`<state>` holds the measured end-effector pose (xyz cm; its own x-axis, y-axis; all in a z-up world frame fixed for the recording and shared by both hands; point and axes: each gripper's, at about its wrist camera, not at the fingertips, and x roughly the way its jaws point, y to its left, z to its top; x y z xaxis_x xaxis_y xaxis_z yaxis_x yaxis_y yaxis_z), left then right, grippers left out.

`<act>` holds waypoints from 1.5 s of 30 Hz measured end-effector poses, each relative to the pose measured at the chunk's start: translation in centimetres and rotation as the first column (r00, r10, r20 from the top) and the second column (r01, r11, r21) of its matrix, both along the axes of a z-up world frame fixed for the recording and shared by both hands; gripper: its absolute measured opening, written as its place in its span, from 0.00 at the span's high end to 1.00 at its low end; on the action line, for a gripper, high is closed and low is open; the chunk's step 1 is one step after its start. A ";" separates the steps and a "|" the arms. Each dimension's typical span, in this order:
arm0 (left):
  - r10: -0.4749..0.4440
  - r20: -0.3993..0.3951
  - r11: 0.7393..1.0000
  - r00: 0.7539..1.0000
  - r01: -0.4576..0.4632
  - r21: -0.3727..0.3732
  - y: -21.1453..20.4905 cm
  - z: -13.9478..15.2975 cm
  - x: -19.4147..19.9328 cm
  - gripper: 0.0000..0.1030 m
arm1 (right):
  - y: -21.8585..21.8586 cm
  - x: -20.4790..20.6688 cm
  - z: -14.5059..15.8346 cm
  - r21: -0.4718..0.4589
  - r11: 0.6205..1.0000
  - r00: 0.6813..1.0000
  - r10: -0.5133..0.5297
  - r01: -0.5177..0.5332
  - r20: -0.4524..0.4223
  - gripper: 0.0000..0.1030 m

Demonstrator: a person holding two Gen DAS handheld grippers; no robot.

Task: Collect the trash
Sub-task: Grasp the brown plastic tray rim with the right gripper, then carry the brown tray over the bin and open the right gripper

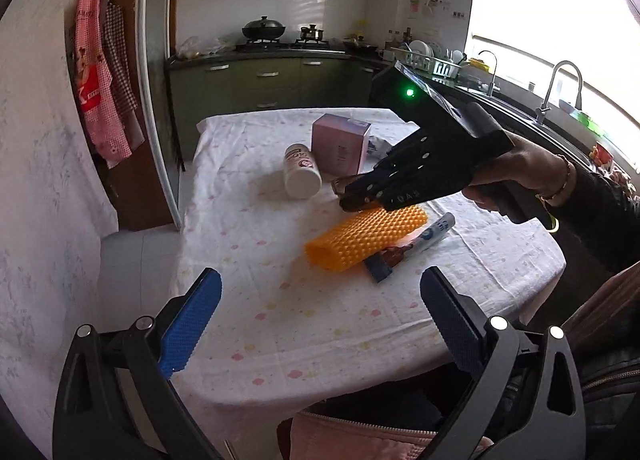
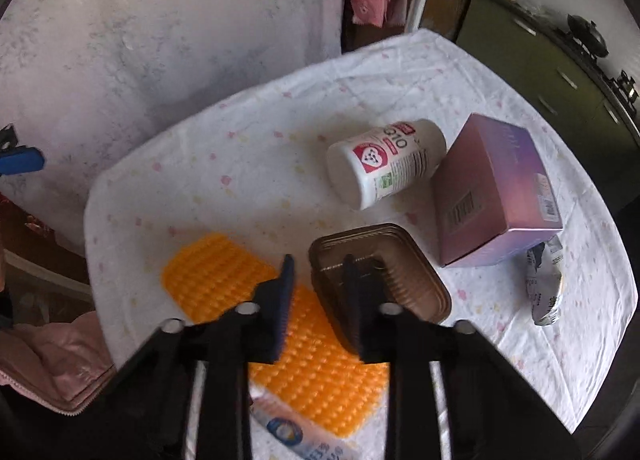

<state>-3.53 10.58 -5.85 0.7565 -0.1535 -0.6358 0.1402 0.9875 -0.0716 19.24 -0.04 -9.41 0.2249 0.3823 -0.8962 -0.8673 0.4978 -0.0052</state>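
Brown ribbed plastic tray (image 2: pixel 384 260) pinched on the white-clothed table (image 1: pixel 320 344).
My right gripper (image 2: pixel 316 280) has its jaws nipped onto the tray's rim beside the orange foam mesh sleeve (image 1: pixel 368 238); my left gripper (image 1: pixel 320 300) hangs wide open, empty. Next I judge: lift, carry to a bin.

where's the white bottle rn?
The white bottle lies on its side mid-table, right beside the pink box, beyond the orange foam sleeve.
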 end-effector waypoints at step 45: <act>-0.260 -0.090 0.960 0.961 0.268 0.085 -13.5 -1.7 5.3 0.05 | -48.5 4.4 -4.6 0.078 0.431 0.422 -0.900 0.899 0.107 0.94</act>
<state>1.73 -2.94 -7.52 0.6452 -0.2771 -0.7120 0.3945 0.9189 -0.0001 23.61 -48.53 -14.00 0.5428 -0.0942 -0.8346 0.0821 0.9949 -0.0589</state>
